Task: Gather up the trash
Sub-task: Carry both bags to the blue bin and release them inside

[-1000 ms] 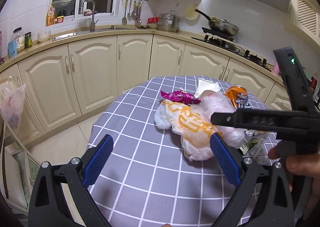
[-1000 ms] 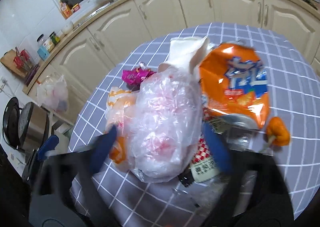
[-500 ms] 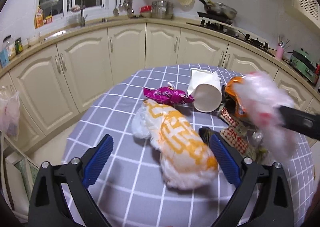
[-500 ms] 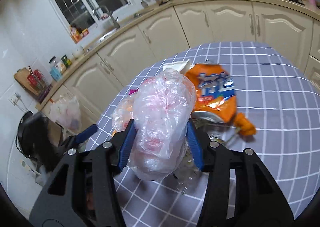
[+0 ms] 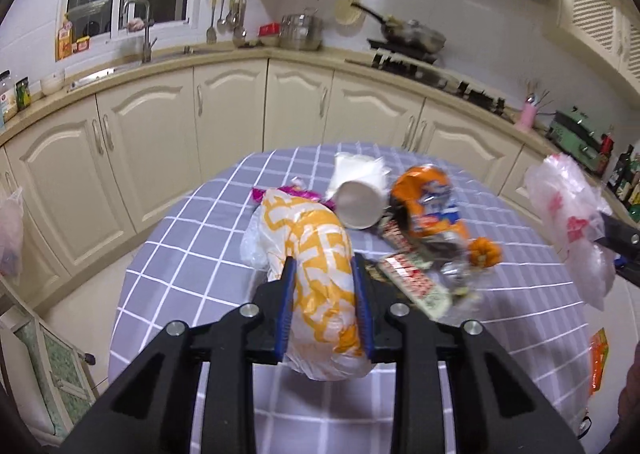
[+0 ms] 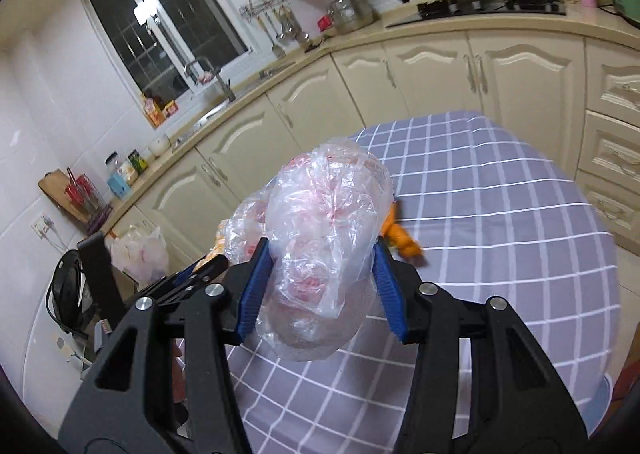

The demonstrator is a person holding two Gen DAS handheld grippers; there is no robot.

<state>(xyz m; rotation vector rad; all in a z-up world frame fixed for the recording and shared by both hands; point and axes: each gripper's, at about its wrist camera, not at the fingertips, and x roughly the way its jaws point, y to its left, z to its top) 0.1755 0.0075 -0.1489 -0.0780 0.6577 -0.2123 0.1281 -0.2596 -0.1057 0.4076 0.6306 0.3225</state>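
Observation:
My left gripper [image 5: 323,272] is shut on a white and orange plastic bag [image 5: 316,250] lying on the round table with a grey checked cloth [image 5: 192,250]. My right gripper [image 6: 320,254] is shut on a clear crumpled plastic bag with pink print [image 6: 324,242] and holds it in the air above the table; that bag also shows at the right of the left wrist view [image 5: 572,226]. A white paper cup [image 5: 358,202], an orange snack bag [image 5: 430,202], a purple wrapper [image 5: 296,192] and a red checked wrapper [image 5: 408,278] lie on the table.
Cream kitchen cabinets [image 5: 240,110] curve behind the table, with a sink [image 5: 140,54] and stove [image 5: 404,58] on the counter. A full plastic bag [image 6: 140,254] hangs at the left. An orange packet [image 5: 598,366] lies at the table's right edge.
My left gripper has moved forward and shut on the white and orange bag. My right gripper has lifted the clear bag higher and to the right, away from the pile.

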